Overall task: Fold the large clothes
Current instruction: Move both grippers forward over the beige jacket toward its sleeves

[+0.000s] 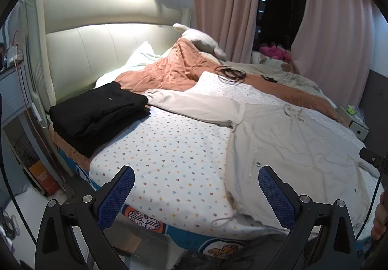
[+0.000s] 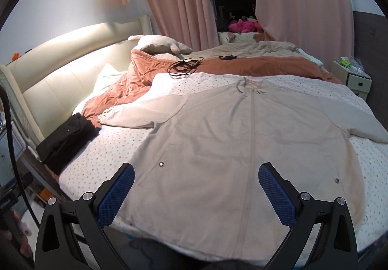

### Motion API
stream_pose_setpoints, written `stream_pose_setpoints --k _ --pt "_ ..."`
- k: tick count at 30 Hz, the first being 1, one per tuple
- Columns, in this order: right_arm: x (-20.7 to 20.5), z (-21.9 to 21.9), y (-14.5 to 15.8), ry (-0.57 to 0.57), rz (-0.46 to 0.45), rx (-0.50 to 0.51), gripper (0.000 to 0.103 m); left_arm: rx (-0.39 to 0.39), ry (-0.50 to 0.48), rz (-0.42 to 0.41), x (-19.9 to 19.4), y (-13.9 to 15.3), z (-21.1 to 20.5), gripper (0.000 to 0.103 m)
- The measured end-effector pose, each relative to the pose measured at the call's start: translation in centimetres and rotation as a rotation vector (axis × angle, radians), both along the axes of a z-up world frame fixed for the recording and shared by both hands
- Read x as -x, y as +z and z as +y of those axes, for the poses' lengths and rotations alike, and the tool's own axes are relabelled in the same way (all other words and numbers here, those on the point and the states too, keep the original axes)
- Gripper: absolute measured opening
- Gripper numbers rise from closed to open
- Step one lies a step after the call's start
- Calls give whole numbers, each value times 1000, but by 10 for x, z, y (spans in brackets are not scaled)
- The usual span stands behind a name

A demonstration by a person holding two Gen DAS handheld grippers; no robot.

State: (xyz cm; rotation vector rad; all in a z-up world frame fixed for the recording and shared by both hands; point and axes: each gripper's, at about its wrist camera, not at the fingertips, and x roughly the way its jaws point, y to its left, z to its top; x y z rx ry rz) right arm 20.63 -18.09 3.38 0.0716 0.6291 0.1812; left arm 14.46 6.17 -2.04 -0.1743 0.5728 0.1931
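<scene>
Both grippers, left (image 1: 196, 193) and right (image 2: 196, 191), hang wide open and empty over the beige jacket (image 2: 218, 139), spread flat and unfolded beside the folded black garment (image 1: 97, 110), so next likely comes grasping a sleeve (image 2: 143, 112) to fold inward.

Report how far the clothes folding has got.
Done: a black garment lies folded near the headboard. In hand: nothing; the left hand-held gripper and right hand-held gripper are both open and empty. Left: the beige jacket lies spread flat, sleeves out, completely unfolded.
</scene>
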Motion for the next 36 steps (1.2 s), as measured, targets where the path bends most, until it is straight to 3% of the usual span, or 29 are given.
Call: stream_pose_setpoints --k 10,23,28,36 --pt "-84 23 -18 47 74 -83 102 -4 53 56 -63 -4 29 102" --pt "-182 51 -34 55 143 -157 102 59 97 133 -161 -9 72 91" --pt "-222 64 -47 50 174 -156 102 86 108 176 -206 -23 86 81" --pt "-267 62 -81 14 233 -188 96 119 134 242 -277 -47 106 80"
